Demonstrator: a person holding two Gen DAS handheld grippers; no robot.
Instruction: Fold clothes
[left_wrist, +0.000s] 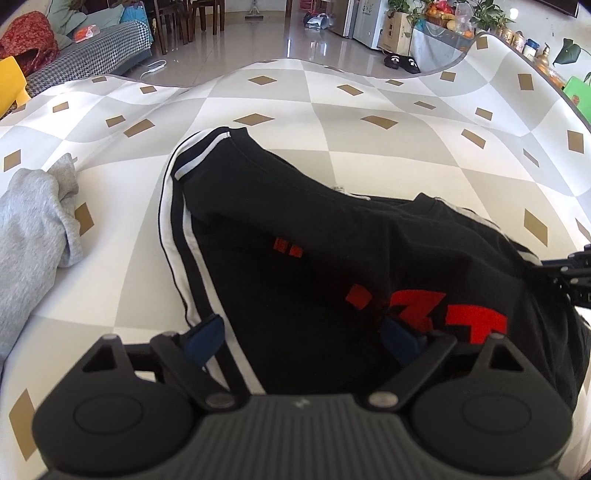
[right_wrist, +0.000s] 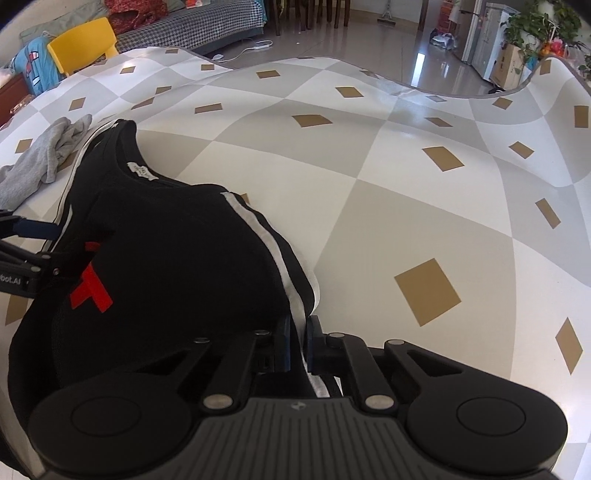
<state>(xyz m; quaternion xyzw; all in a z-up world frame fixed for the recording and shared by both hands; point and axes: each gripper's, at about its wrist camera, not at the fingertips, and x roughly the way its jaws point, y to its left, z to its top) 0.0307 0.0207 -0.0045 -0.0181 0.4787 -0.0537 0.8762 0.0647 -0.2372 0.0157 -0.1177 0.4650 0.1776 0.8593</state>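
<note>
Closest to the right gripper (right_wrist: 298, 341), its jaws were clenched on the white-striped edge of the black shirt (right_wrist: 177, 258), the stripe running straight up between the two blue pads (right_wrist: 283, 343). The grip looked narrow, catching only the seam, so any lift would best have been slow and level to keep the cloth from slipping out.

The left gripper (left_wrist: 301, 334) stood spread wide, its pads (left_wrist: 207, 338) straddling the near hem of the shirt (left_wrist: 295, 240) without pressing on it; one pad sat by the white stripe, the other over the red lettering (left_wrist: 436, 310). In my judgement it should have closed on the hem before both hands moved, and at a spot matching the right one, so the fold came out even.

Ahead of both tools the shirt lay bunched, one sleeve already turned across the body, on the checked mat (right_wrist: 406, 177). Further off to the left lay a grey garment (left_wrist: 33, 221), clear of the fold's path.
</note>
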